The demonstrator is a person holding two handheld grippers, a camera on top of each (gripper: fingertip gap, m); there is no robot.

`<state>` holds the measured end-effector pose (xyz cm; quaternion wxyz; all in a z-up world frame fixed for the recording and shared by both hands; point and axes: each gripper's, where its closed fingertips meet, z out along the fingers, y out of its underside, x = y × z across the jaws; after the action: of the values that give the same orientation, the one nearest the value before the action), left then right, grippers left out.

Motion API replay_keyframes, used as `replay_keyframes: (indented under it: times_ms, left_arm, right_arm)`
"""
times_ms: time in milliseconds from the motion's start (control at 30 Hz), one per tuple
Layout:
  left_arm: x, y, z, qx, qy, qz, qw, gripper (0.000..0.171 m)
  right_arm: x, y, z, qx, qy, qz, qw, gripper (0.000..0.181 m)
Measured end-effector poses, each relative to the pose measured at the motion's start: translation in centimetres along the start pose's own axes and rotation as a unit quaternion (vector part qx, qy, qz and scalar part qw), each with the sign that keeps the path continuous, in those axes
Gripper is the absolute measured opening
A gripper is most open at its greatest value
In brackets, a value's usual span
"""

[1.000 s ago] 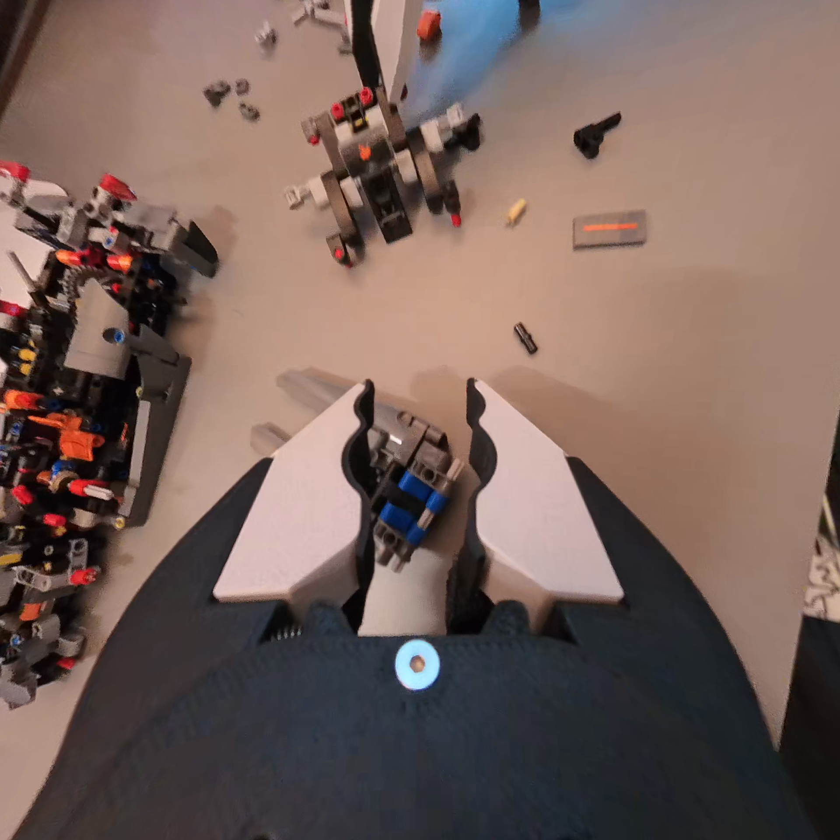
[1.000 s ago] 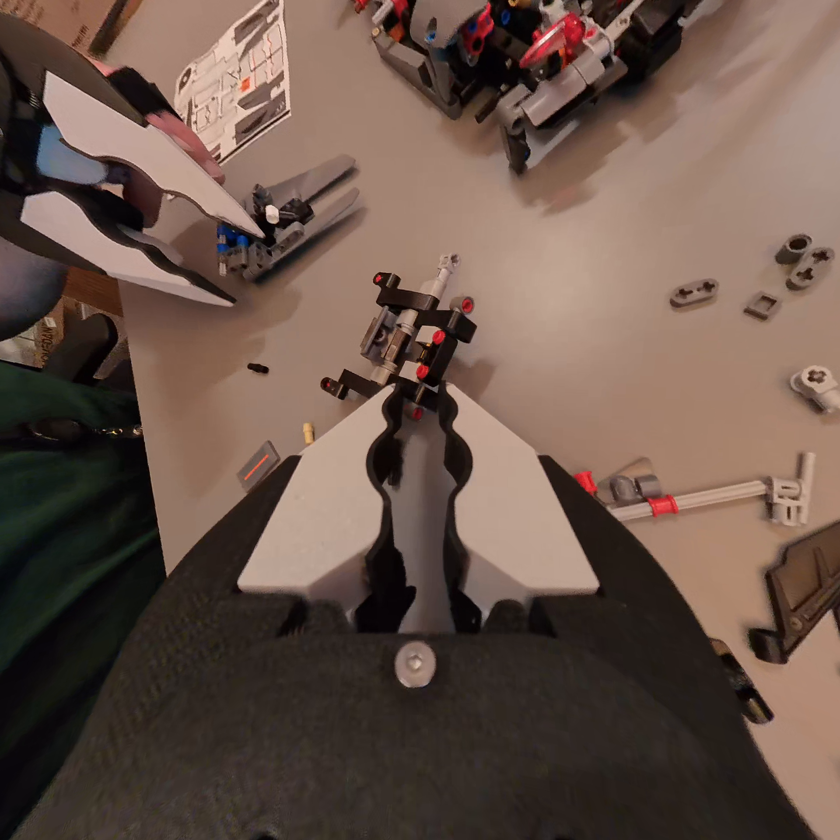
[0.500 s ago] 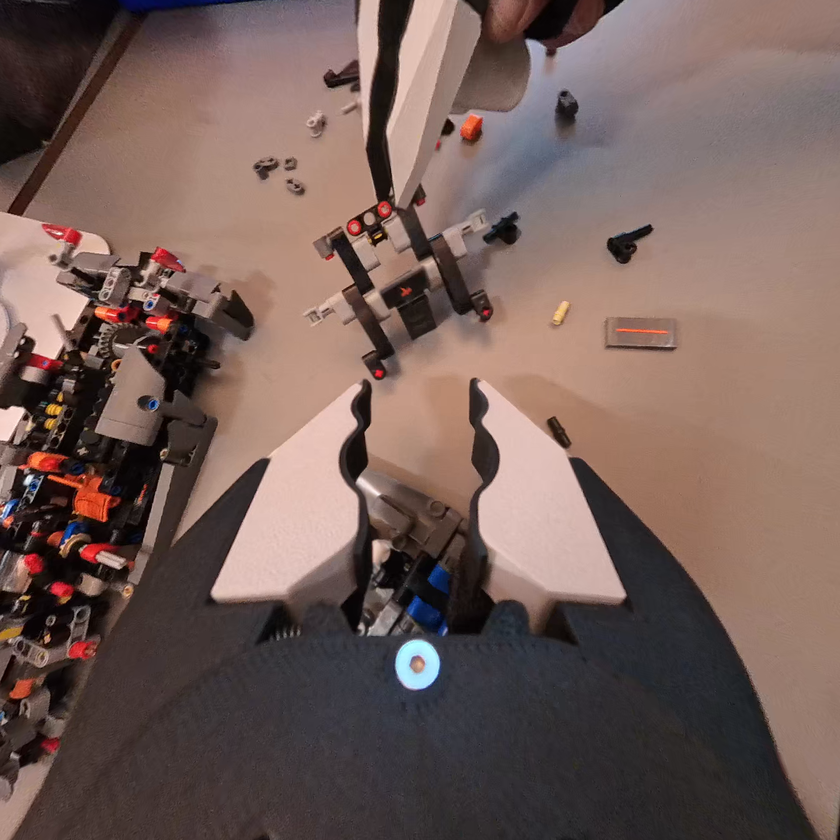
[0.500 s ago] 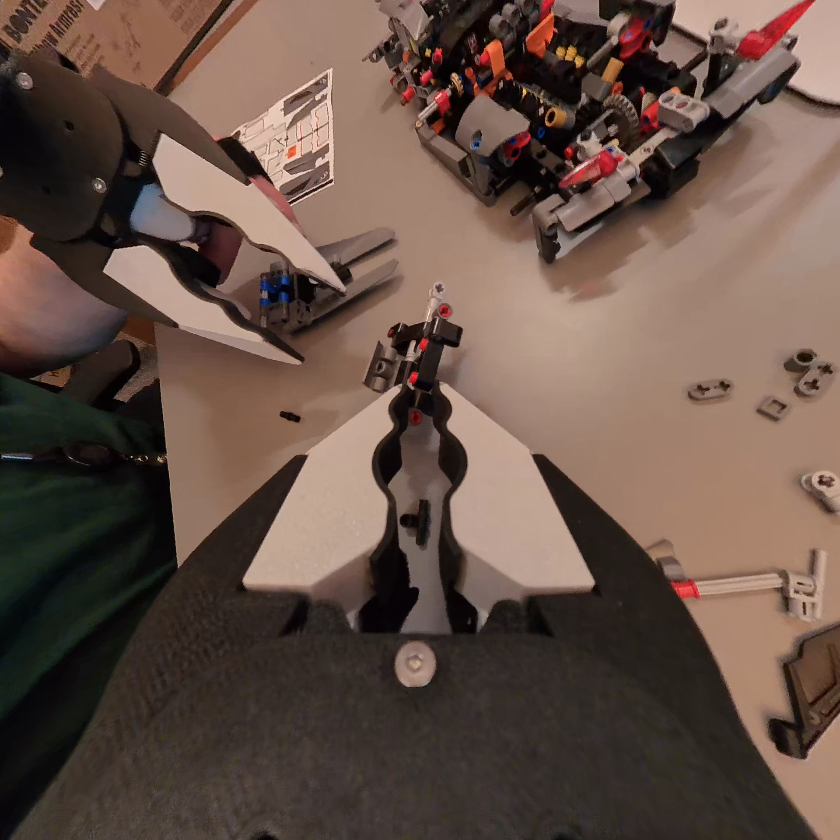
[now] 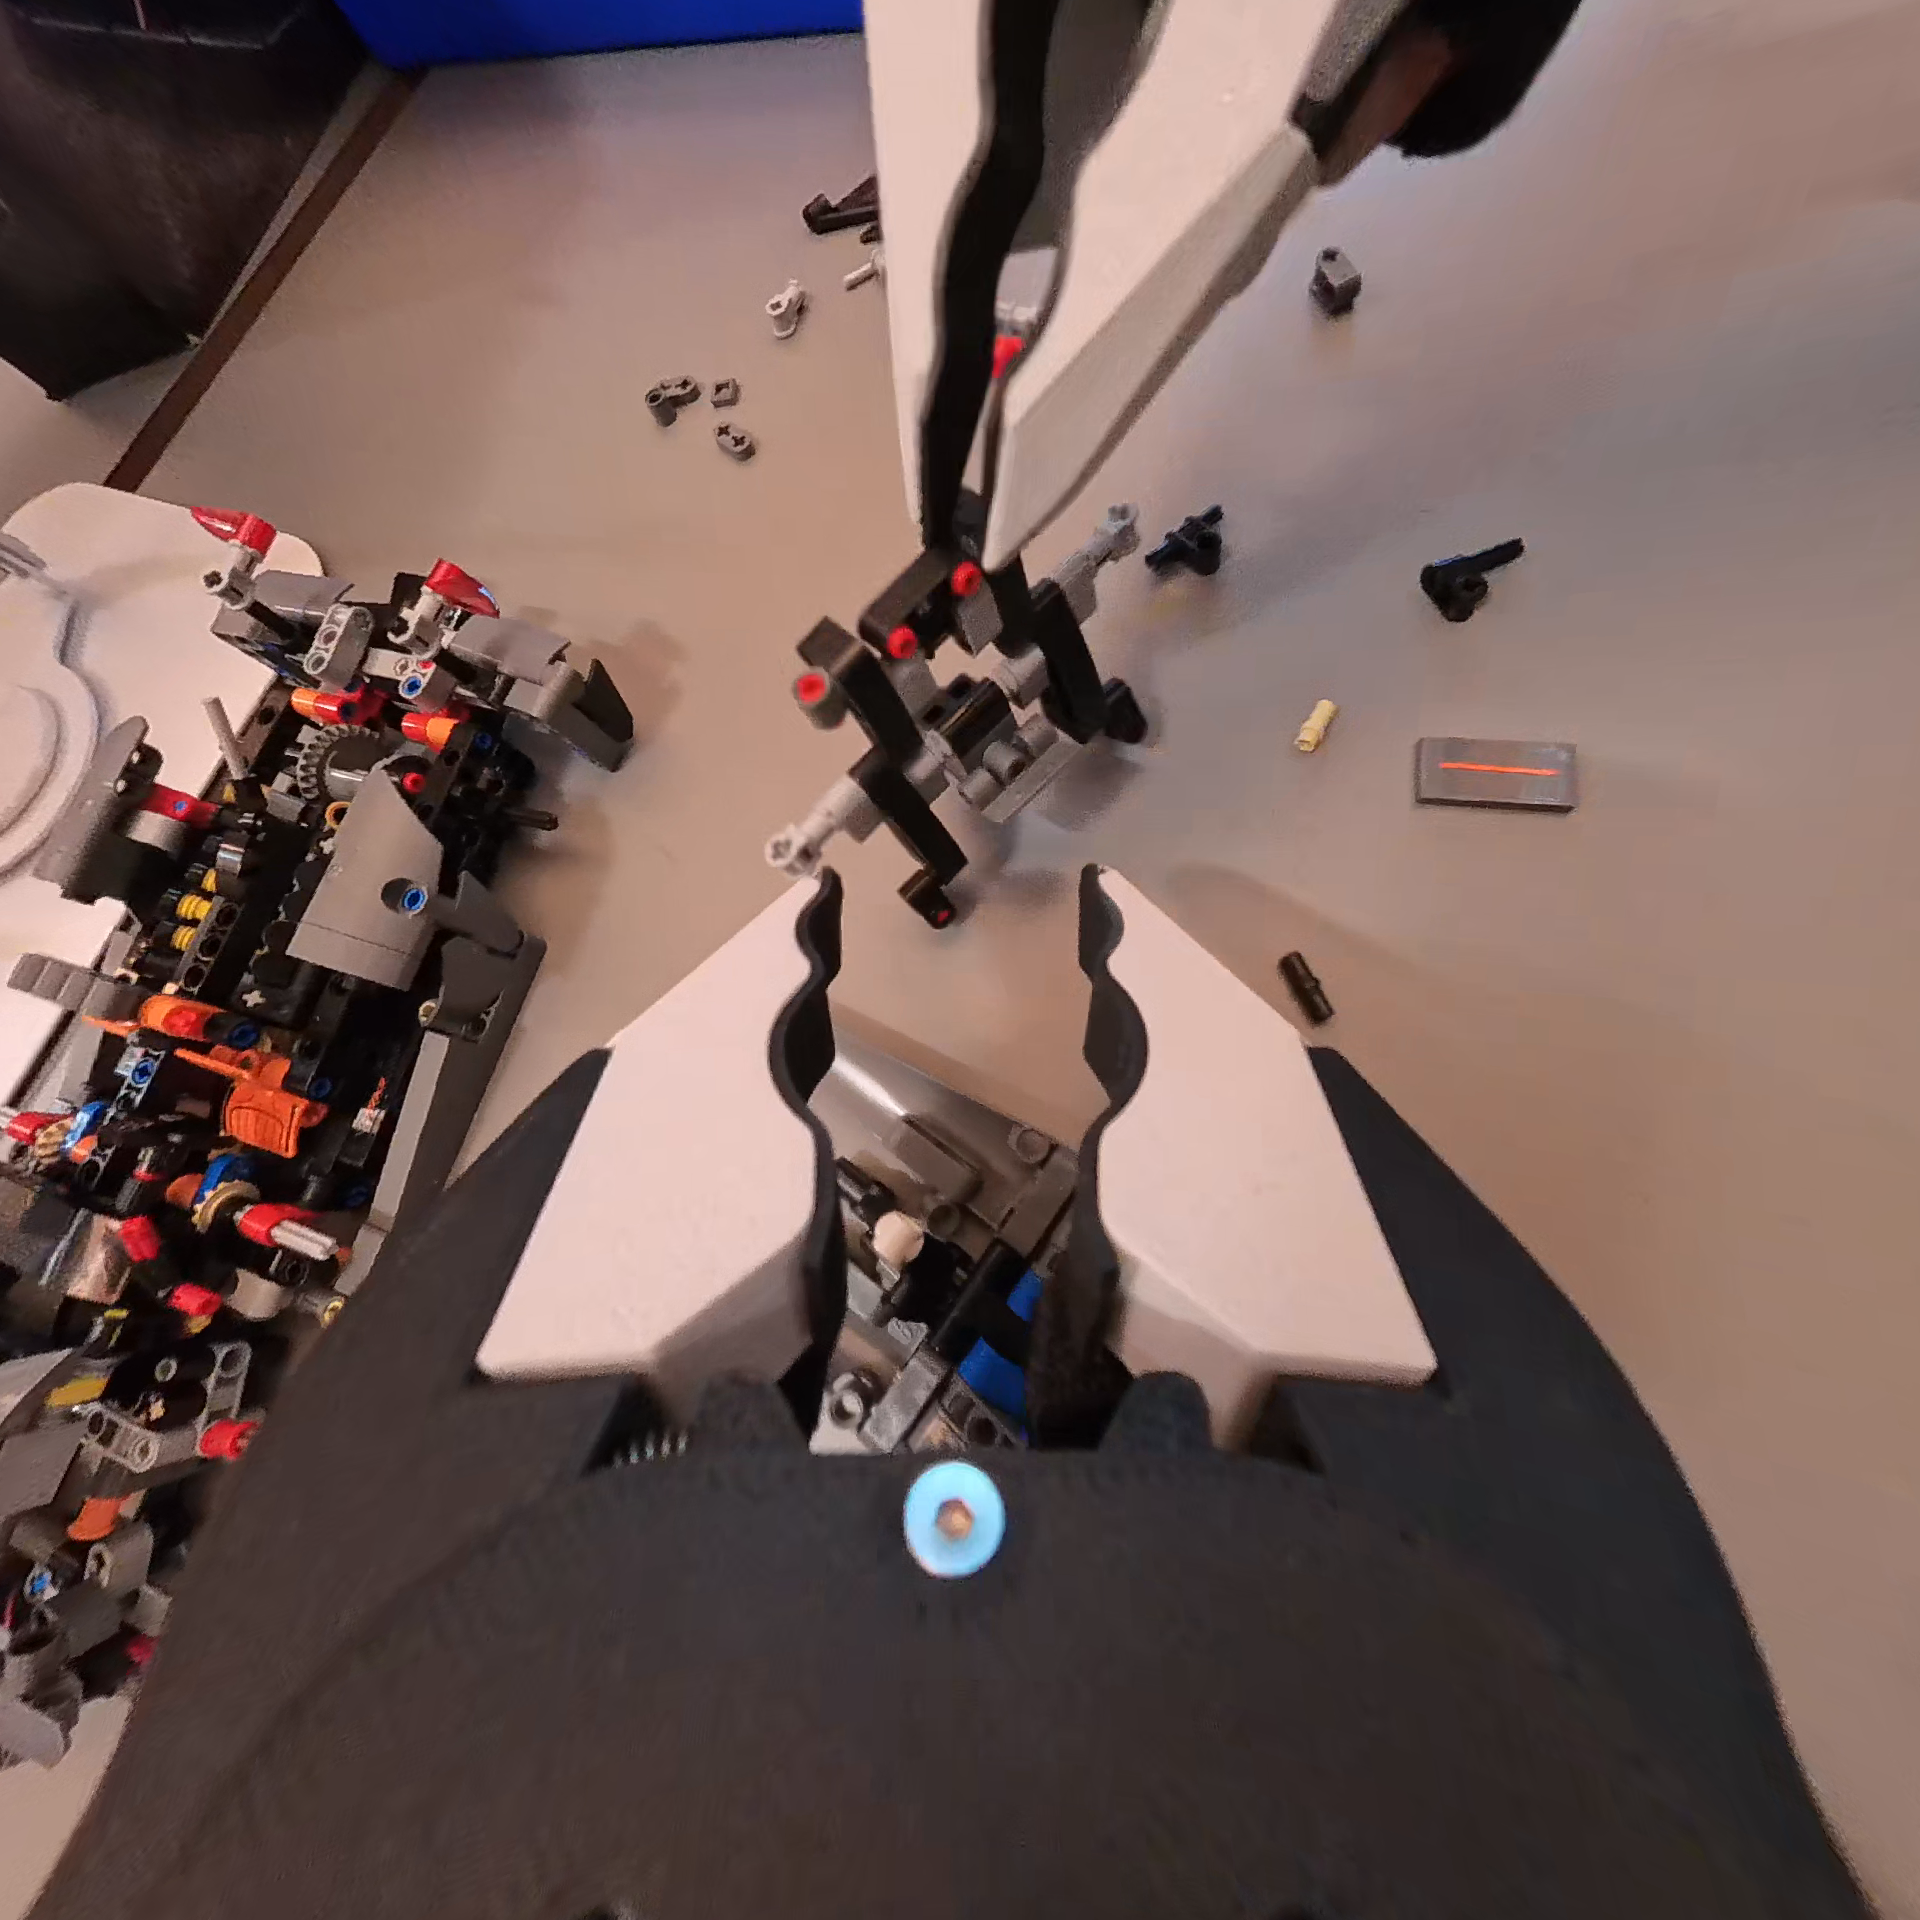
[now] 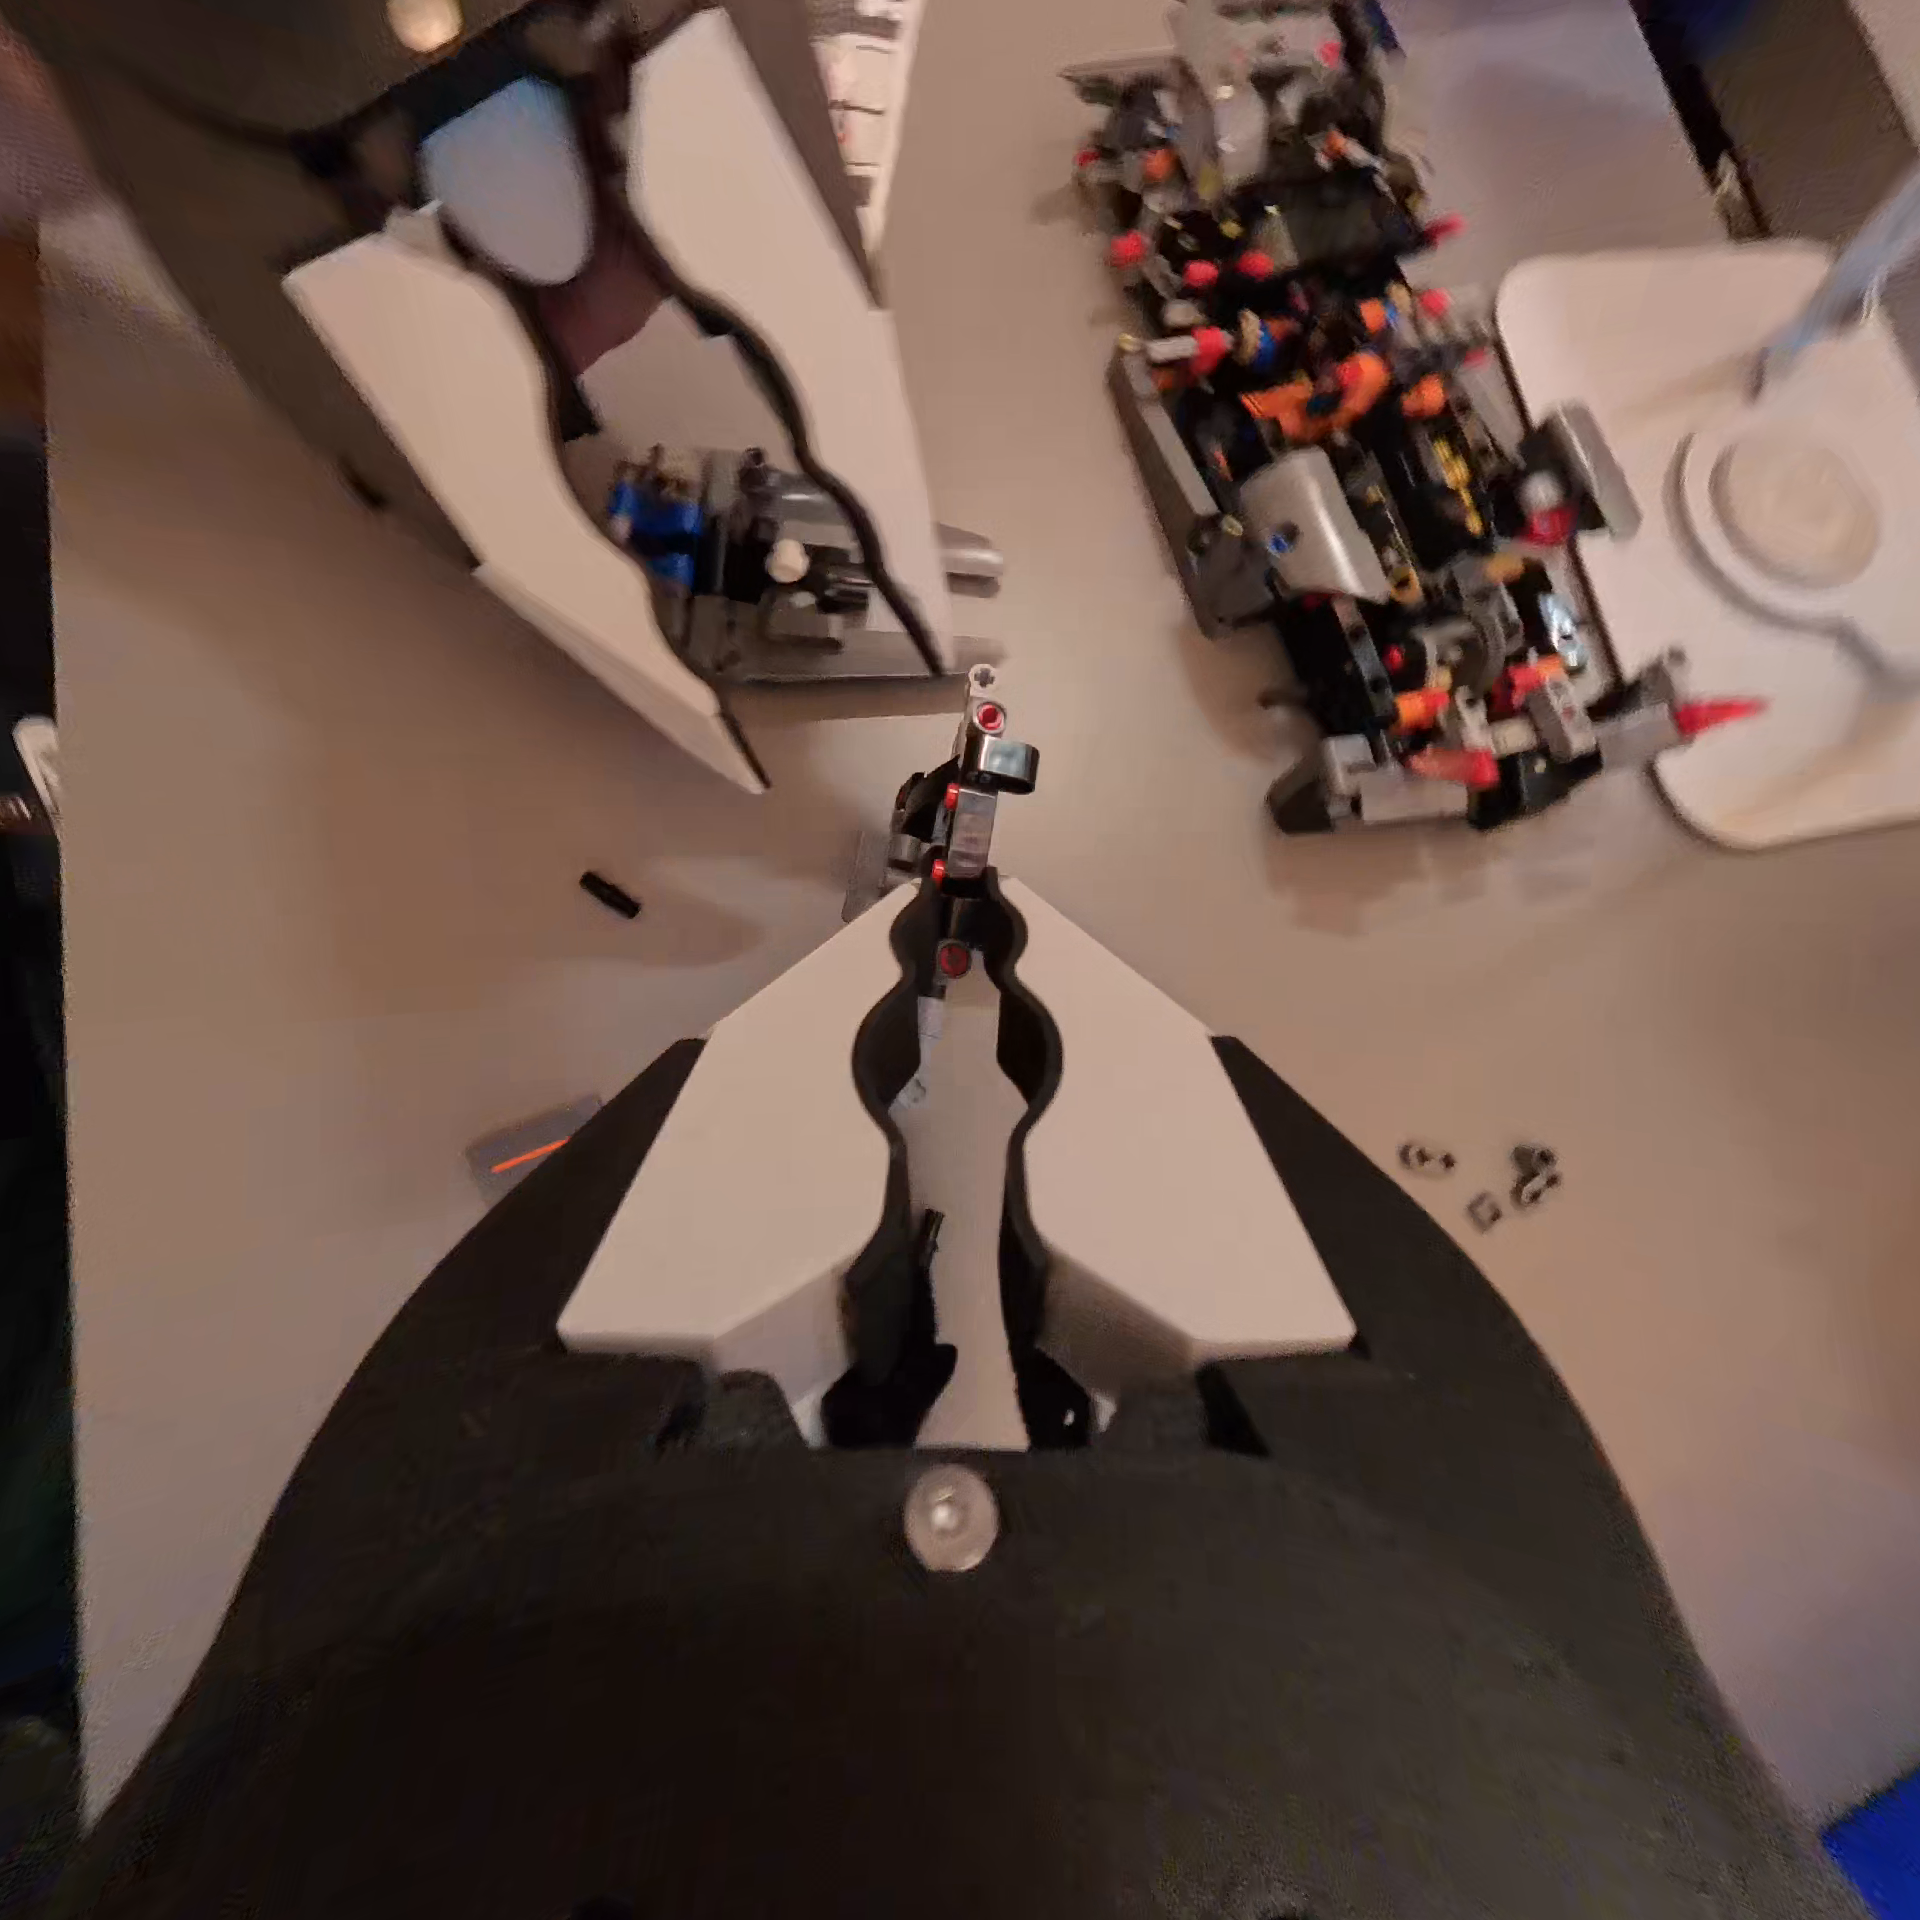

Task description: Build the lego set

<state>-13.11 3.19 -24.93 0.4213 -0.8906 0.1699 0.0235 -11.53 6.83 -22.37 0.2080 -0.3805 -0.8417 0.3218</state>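
Note:
My right gripper (image 6: 951,888) is shut on a black and grey sub-assembly with red pins (image 6: 971,790) and holds it by one end, tilted. In the left wrist view the right gripper (image 5: 966,551) comes down from the top, and the sub-assembly (image 5: 935,717) hangs from it just ahead of my left fingertips. My left gripper (image 5: 956,883) is open. A grey sub-assembly with blue pins (image 5: 935,1195) lies on the table between its fingers, deep towards the base. In the right wrist view the left gripper (image 6: 852,717) straddles this grey piece (image 6: 727,551) without closing on it.
The large multicoloured model (image 5: 260,987) (image 6: 1382,499) lies beside a white tray (image 5: 52,675) (image 6: 1714,520). Loose on the table are a grey tile with an orange line (image 5: 1496,772), a black pin (image 5: 1307,987), a tan pin (image 5: 1314,724), black connectors (image 5: 1465,582) and small grey pieces (image 5: 701,405). About 5 centimeters separates my left fingertips from my right.
My right gripper has lifted and turned the black sub-assembly and brought it closer to my left gripper. My left gripper has moved forward over the grey and blue piece, still open.

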Motion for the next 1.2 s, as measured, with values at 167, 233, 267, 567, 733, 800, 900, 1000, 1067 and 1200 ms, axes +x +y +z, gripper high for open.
replay_keyframes:
  times_ms: [167,233,267,567,733,800,900,1000,1067,1200]
  left_arm:
    - [1.2,0.8,-0.7,-0.013,0.003,0.031,0.999,0.046]
    - [1.9,0.9,-1.2,-0.005,0.011,0.038,0.999,0.045]
    - [2.3,1.0,-1.3,-0.005,0.014,0.043,0.999,0.045]
    - [3.7,1.8,-1.2,-0.032,0.007,0.092,0.995,0.042]
    - [4.3,1.8,-0.8,-0.042,0.014,0.100,0.994,0.041]
    - [4.2,1.5,-0.8,-0.039,0.015,0.097,0.994,0.041]
    - [3.2,1.3,-0.9,-0.039,0.007,0.100,0.994,0.042]
    - [2.2,0.4,-0.8,-0.031,0.018,0.103,0.994,0.042]
    - [1.9,0.2,-0.4,-0.037,0.040,0.112,0.992,0.044]
    - [1.6,1.1,1.2,-0.083,0.093,0.130,0.984,0.047]
  right_arm:
    - [-2.9,-0.1,0.0,-0.019,0.070,-0.148,0.986,0.005]
    - [-4.2,0.2,0.0,-0.024,0.089,-0.194,0.977,0.005]
    - [-5.0,0.3,0.0,-0.025,0.093,-0.210,0.973,0.004]
    - [-6.5,3.2,0.9,-0.054,0.120,-0.258,0.957,0.000]
    - [-6.1,3.6,-0.1,-0.040,0.112,-0.198,0.973,0.008]
    - [-6.1,4.0,-0.5,-0.038,0.093,-0.154,0.983,0.011]
    - [-6.3,4.6,-0.7,-0.037,0.071,-0.092,0.993,0.012]
    - [-7.3,5.0,-0.5,-0.030,0.038,-0.044,0.998,0.008]
    - [-8.3,4.7,-0.3,-0.018,0.014,-0.027,0.999,0.006]
    - [-9.8,4.2,0.7,-0.008,-0.022,0.015,1.000,0.008]
